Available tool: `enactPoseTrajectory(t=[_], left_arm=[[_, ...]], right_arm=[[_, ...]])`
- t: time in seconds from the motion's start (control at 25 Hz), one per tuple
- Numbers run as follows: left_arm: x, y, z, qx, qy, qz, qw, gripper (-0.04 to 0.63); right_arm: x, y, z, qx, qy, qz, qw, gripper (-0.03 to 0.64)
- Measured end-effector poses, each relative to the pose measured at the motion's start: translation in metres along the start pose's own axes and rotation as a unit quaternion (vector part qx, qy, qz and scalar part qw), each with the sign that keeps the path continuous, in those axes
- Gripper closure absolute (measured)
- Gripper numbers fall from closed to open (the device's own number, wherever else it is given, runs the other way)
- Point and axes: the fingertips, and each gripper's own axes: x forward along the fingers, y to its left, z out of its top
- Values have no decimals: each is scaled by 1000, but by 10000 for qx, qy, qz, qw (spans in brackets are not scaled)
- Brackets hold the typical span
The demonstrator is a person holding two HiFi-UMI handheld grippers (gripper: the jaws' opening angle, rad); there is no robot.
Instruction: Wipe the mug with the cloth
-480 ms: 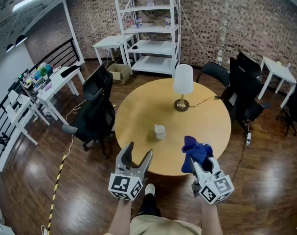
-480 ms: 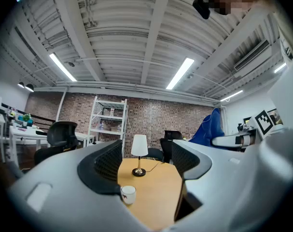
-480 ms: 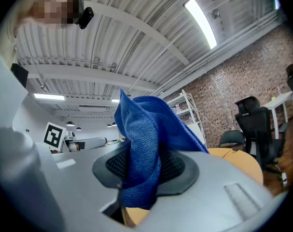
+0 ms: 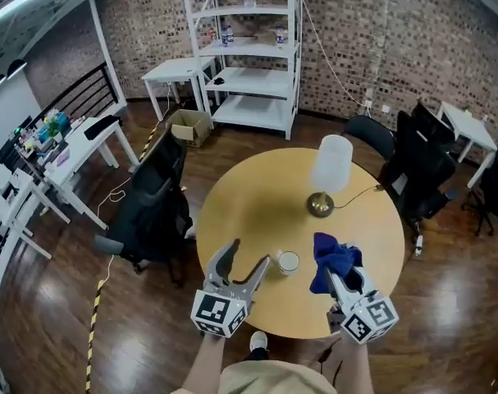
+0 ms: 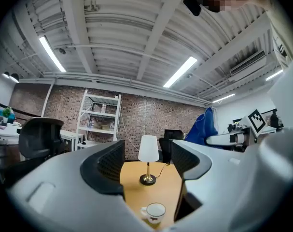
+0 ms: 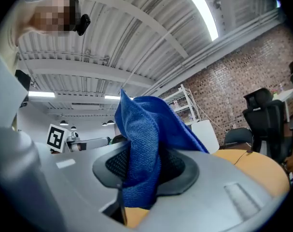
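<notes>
A small white mug (image 4: 288,262) stands upright on the round wooden table (image 4: 249,212), near its front edge. My left gripper (image 4: 245,261) hovers just left of the mug, jaws wide open and empty. In the left gripper view the mug (image 5: 153,212) sits low between the jaws, a little ahead of them. My right gripper (image 4: 340,273) is right of the mug and shut on a blue cloth (image 4: 333,259) that bunches above its jaws. In the right gripper view the cloth (image 6: 144,151) stands pinched between the jaws and hides the mug.
A table lamp (image 4: 327,173) with a white shade and brass base stands behind the mug, its cord running off to the right. Black office chairs (image 4: 154,199) ring the table. White shelving (image 4: 249,48) and small white desks line the brick wall.
Both grippers have moved forward over the table's front edge and closer to the mug. The left gripper's jaws now flank the mug's left side. The cloth stays gripped.
</notes>
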Motion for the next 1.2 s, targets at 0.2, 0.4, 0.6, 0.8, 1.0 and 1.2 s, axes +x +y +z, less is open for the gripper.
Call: enactPoseTrajectory(t=[0.2, 0.4, 0.6, 0.8, 1.0, 1.2], left_arm=[[14, 53, -44, -69, 442, -141, 9989, 311], [33, 65, -118, -63, 1414, -405, 9891, 324], [49, 59, -196, 135, 2267, -720, 9712, 345], [67, 54, -274, 95, 3120, -953, 9453, 364], [93, 46, -332, 112, 3672, -1224, 9220, 383], [115, 41, -369, 467, 4073, -1545, 8989, 399]], right_arm=[[49, 6, -11, -110, 76, 43, 9999, 482], [55, -15, -36, 147, 346, -261, 9990, 482], [69, -39, -43, 315, 486, -313, 9978, 481], [77, -52, -53, 367, 742, -201, 9964, 481], [61, -66, -73, 439, 1087, -308, 9926, 480], [50, -85, -90, 453, 1368, -458, 9885, 480]])
